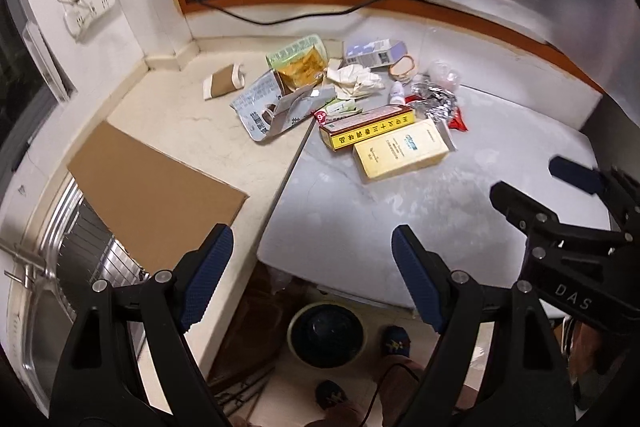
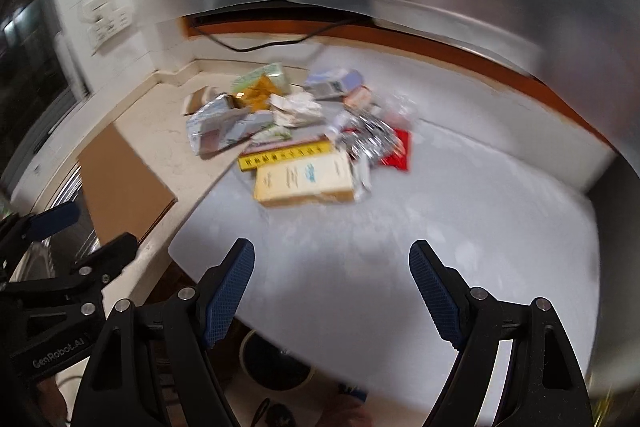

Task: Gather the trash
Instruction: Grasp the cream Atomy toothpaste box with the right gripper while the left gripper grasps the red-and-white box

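Above the counter edge [image 1: 240,227], both grippers [image 1: 312,279] [image 2: 332,291] tilt downward, fingers [image 1: 208,279] apart.

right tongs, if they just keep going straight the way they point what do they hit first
Probably the bare white board. The right tongs are open and empty, angled down at it, with nothing between them and its surface. The pale yellow box at the near edge of the trash pile lies farther on, though blur makes depth uncertain.

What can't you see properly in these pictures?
- Right wrist view: the small print on the pale yellow cardboard box is smeared by motion blur.
- Left wrist view: the dark round bin on the floor is partly hidden by the white board's edge.
- Left wrist view: the steel sink is cut off by the frame.
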A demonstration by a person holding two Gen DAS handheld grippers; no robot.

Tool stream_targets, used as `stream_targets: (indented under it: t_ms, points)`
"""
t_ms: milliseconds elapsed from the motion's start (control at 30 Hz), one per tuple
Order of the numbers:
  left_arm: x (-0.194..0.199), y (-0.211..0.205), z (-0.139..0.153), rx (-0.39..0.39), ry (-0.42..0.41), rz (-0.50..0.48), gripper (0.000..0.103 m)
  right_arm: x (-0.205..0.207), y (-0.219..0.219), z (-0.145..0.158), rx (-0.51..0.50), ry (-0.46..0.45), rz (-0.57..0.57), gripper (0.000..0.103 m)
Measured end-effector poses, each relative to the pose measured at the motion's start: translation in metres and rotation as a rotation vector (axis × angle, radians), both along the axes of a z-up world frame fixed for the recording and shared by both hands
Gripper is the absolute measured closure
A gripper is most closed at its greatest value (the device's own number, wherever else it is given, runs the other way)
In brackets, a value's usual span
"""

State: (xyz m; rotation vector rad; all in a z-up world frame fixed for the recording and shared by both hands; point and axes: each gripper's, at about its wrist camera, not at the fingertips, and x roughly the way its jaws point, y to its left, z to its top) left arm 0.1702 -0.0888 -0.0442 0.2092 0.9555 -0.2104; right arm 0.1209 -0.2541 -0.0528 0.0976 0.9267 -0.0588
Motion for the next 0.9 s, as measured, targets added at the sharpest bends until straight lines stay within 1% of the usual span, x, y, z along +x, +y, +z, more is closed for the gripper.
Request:
stream_targets:
  t_ms: [100,133,167,233,267,333,433,500,533,633,733,800,900]
  points:
    - [0.021,-0.008,-0.010,0.005,0.014,0.053,0.023,0.033,-0.008,-0.008,-0.040,-0.017,0.118,0.022]
    - [0.027,-0.009,-0.013,0.007,0.016,0.068,0.023,0.049,-0.012,-0.015,-0.064,-0.018,0.186,0.024]
    - [0.034,-0.009,-0.017,0.011,0.021,0.086,0.023,0.058,-0.010,-0.019,-0.075,-0.018,0.218,0.024]
    - [0.047,-0.010,-0.025,0.018,0.047,0.123,0.024,0.084,-0.012,-0.030,-0.088,-0.014,0.324,0.025]
    - [0.051,-0.010,-0.028,0.021,0.052,0.128,0.024,0.090,-0.011,-0.034,-0.093,-0.015,0.355,0.025]
    - [0.062,-0.009,-0.039,0.026,0.069,0.146,0.024,0.113,-0.009,-0.044,-0.115,-0.019,0.462,0.025]
    - [0.075,-0.008,-0.051,0.033,0.081,0.161,0.024,0.136,-0.003,-0.060,-0.155,-0.010,0.576,0.025]
    - [0.081,-0.006,-0.058,0.032,0.096,0.163,0.024,0.152,0.001,-0.072,-0.173,0.011,0.645,0.025]
    - [0.084,-0.005,-0.063,0.028,0.108,0.161,0.024,0.160,0.004,-0.079,-0.166,0.037,0.699,0.025]
    - [0.087,-0.002,-0.071,0.037,0.124,0.161,0.024,0.171,0.010,-0.097,-0.144,0.076,0.805,0.025]
    - [0.090,0.001,-0.078,0.071,0.126,0.161,0.024,0.179,0.017,-0.114,-0.146,0.125,0.866,0.024]
    - [0.092,0.004,-0.081,0.081,0.134,0.163,0.024,0.183,0.019,-0.119,-0.107,0.152,0.910,0.024]
    - [0.095,0.008,-0.083,0.070,0.153,0.168,0.024,0.181,0.024,-0.122,-0.119,0.179,0.964,0.024]
